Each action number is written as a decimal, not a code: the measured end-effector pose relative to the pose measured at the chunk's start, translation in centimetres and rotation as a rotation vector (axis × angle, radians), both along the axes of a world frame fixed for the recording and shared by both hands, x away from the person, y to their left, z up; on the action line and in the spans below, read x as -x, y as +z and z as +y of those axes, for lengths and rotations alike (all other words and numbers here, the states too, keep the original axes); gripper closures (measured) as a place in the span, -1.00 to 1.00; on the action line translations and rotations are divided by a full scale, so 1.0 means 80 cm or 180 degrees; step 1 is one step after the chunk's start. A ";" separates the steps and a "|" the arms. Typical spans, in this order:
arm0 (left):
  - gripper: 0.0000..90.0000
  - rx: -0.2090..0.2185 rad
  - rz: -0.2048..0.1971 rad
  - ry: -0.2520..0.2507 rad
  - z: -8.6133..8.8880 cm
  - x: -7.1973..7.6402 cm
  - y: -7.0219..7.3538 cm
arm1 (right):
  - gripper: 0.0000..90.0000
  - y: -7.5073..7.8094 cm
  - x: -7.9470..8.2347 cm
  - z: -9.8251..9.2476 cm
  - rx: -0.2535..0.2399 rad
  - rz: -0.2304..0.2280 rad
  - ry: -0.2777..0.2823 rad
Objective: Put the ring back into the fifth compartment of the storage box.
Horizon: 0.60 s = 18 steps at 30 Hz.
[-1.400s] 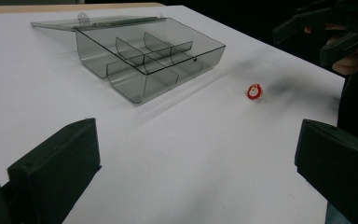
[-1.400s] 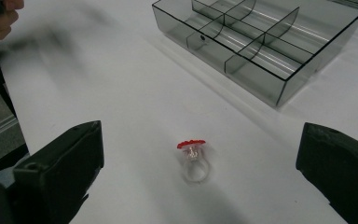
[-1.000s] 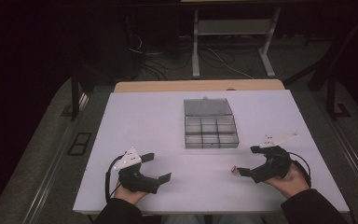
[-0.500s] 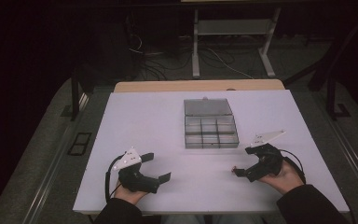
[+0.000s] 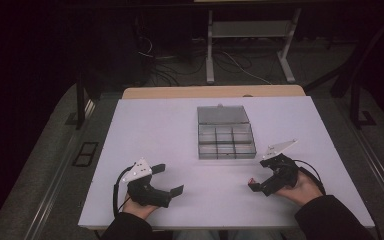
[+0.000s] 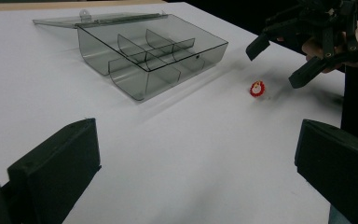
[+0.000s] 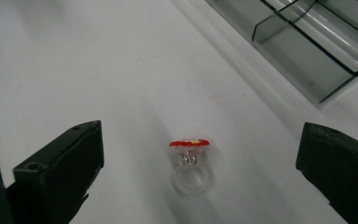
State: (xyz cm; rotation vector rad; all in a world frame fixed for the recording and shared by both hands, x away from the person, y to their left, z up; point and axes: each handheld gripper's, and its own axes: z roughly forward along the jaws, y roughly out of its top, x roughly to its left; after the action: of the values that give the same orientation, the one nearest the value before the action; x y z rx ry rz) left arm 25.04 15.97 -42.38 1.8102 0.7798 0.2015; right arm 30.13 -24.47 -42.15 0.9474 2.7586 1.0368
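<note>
White table board (image 5: 155,130) across the middle, wooden edge (image 5: 180,92) along its 12 o'clock side. Smoky clear compartment box (image 5: 226,142) just toward 12 from mid-board, lid (image 5: 222,115) lying open at 12. Farther toward 12, white frame legs (image 5: 209,55) and cables (image 5: 240,65) on dark floor.

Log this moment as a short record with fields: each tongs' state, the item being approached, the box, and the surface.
left tongs: open, holding nothing, low over the table near the person's edge
right tongs: open, jaws either side of the ring, not yet closed on it
ring: small, clear band with a red top, lying on the table
box: smoky clear plastic, divided compartments, lid open and laid back, looks empty
table: white top
ring to box: apart, ring lies nearer the person
</note>
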 end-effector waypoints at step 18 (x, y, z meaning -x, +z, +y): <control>-1.00 -0.0022 0.0002 -0.0025 -0.003 0.001 -0.001 | -0.87 -0.013 -0.003 0.008 0.0213 0.0069 0.0195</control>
State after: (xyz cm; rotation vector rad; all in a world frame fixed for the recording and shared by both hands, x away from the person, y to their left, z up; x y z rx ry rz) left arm 24.99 15.71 -42.46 1.8196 0.7732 0.1986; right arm 30.33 -23.85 -43.19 0.8762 2.8373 0.9409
